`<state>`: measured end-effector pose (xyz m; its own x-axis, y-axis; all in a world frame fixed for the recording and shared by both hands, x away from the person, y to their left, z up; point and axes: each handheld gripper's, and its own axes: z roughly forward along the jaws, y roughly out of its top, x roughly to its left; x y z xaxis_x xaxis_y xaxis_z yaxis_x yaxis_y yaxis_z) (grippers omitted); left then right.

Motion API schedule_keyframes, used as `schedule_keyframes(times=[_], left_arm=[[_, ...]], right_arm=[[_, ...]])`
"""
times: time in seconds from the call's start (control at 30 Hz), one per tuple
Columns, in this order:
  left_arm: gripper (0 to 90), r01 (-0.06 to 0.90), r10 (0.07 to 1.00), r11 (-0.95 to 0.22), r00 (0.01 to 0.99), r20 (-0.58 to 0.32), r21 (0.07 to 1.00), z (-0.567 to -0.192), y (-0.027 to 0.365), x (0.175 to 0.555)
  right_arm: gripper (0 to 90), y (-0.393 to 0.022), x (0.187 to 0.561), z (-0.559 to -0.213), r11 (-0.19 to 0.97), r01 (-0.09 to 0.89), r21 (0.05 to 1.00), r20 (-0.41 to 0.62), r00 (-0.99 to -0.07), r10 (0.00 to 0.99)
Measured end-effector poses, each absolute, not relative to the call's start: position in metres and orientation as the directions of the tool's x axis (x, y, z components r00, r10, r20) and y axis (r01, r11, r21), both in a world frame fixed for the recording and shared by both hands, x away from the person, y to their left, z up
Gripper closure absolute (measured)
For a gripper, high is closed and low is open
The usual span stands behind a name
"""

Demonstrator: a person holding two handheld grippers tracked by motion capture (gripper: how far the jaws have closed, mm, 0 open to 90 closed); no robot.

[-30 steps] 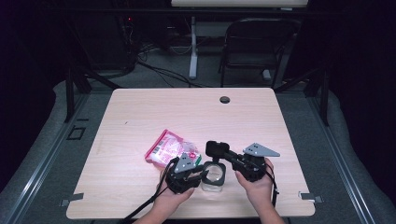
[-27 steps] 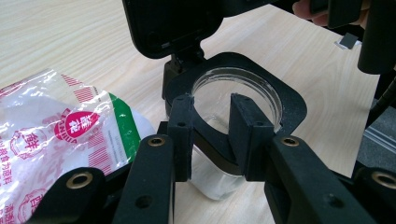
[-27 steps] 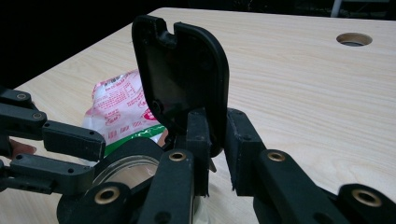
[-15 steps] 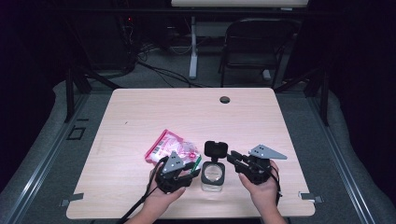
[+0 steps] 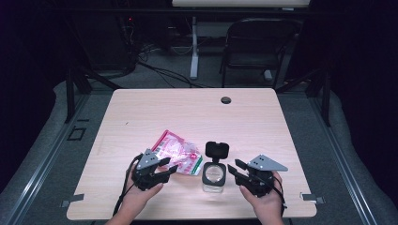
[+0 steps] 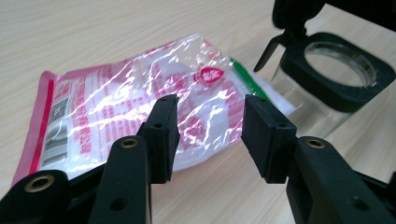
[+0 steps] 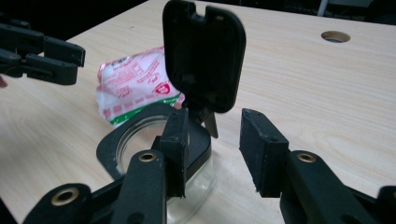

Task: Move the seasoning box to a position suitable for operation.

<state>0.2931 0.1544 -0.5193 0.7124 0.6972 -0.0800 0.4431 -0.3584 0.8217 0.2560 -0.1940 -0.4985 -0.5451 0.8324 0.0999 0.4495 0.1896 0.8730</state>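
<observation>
The table (image 5: 141,112) fills the middle of the high view. Both hands have drawn apart from the jar (image 5: 215,174), which stands at lower centre, lid (image 5: 217,150) flipped up. The packet (image 5: 177,158) lies just left of it. The left gripper (image 5: 165,168) and right gripper (image 5: 233,168) have just been opening; both are spread, pinching nothing.
</observation>
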Motion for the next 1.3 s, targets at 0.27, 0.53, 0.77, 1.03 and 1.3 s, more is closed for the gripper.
schedule_keyframes(times=[0.27, 0.53, 0.77, 1.03, 1.3], left_arm=[[46.1, 0.412, 0.713, -0.409, 0.701, 0.003, 0.814, -0.532, 0.165, 0.292], [44.9, 0.397, 0.703, -0.502, 0.705, 0.095, 0.768, -0.545, 0.162, 0.293], [44.1, 0.394, 0.700, -0.546, 0.699, 0.145, 0.739, -0.555, 0.160, 0.295], [44.5, 0.365, 0.688, -0.576, 0.700, 0.192, 0.732, -0.558, 0.156, 0.296], [48.0, 0.340, 0.669, -0.577, 0.718, 0.192, 0.742, -0.557, 0.150, 0.295]], right_arm=[[60.5, -0.203, 0.253, -0.514, 0.188, 0.424, 0.886, 0.084, -0.544, 0.835], [60.5, -0.211, 0.252, -0.521, 0.164, 0.406, 0.899, 0.092, -0.542, 0.835], [60.2, -0.213, 0.256, -0.528, 0.147, 0.435, 0.889, 0.127, -0.541, 0.832], [59.7, -0.212, 0.255, -0.528, 0.149, 0.428, 0.891, 0.123, -0.544, 0.830], [59.8, -0.212, 0.255, -0.527, 0.146, 0.424, 0.894, 0.124, -0.546, 0.828]])
